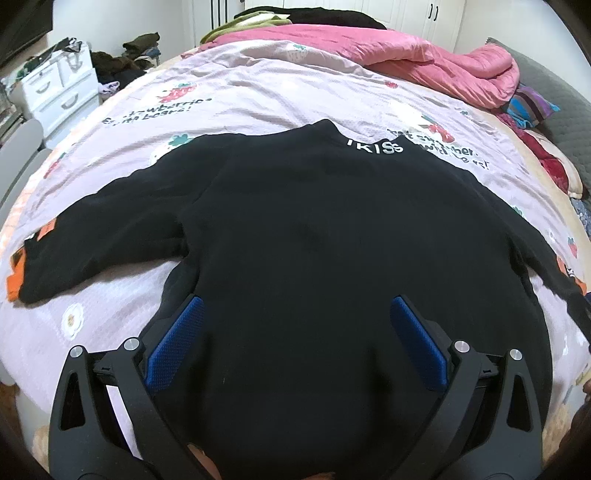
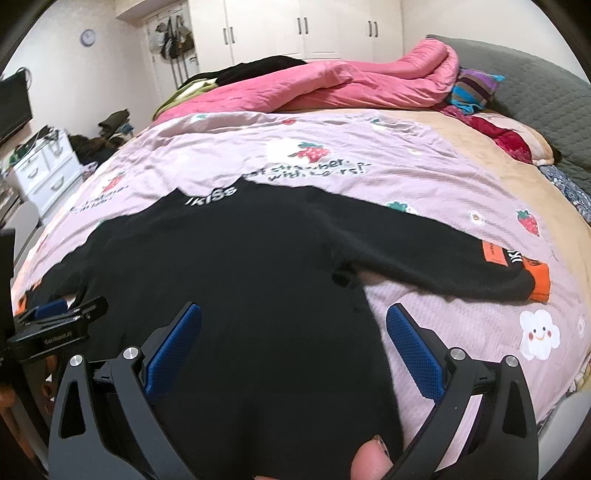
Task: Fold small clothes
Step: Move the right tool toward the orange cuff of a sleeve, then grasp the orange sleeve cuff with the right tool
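Observation:
A black sweatshirt (image 1: 314, 229) lies flat on the bed, neck away from me, white letters at the collar, both sleeves spread out with orange cuffs. It also shows in the right wrist view (image 2: 240, 266). My left gripper (image 1: 295, 310) is open, hovering over the lower left body of the sweatshirt. My right gripper (image 2: 293, 314) is open over the lower right body, its right finger past the garment's side edge. The left gripper (image 2: 55, 314) shows at the left edge of the right wrist view. A thumb (image 2: 371, 461) shows at the bottom.
The bed has a pale pink strawberry-print cover (image 1: 258, 92). A bunched pink quilt (image 1: 424, 59) and striped cloth (image 1: 532, 103) lie at the far side. A white drawer unit (image 1: 59, 92) and piled clothes stand left of the bed. White wardrobes (image 2: 295, 29) line the back wall.

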Demonstrator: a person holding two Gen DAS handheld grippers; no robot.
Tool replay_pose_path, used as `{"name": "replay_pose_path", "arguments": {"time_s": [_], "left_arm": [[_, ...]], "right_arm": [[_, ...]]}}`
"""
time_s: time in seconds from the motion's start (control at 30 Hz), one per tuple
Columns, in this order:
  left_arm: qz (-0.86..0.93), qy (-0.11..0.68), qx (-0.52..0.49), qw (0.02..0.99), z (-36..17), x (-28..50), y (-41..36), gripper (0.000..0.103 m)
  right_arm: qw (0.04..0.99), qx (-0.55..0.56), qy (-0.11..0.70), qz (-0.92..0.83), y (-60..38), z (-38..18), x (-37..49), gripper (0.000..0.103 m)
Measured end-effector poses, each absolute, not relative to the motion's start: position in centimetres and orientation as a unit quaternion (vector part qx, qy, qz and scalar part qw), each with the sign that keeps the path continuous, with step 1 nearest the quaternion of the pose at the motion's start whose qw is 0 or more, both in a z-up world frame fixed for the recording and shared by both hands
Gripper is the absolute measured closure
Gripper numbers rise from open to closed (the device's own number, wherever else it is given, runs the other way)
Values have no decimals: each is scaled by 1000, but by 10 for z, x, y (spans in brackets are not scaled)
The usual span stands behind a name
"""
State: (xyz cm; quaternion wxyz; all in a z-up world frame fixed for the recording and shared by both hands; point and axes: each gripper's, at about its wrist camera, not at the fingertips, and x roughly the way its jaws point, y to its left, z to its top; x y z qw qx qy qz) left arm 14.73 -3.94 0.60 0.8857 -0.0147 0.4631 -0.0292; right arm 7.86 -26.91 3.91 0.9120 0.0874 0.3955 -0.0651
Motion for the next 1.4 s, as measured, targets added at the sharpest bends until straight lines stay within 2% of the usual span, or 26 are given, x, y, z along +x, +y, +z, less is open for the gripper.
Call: {"name": "replay_pose_path", "arguments": {"time_s": [0.73,1.4], "left_arm": [[-56,467,26,882,2,233,-68,8],[-98,457,40,883,-8,267,-96,8]], "right_arm": [[883,176,395,-184,-372,19,123,4],[822,272,394,-309,-477,-23,75,4]]}}
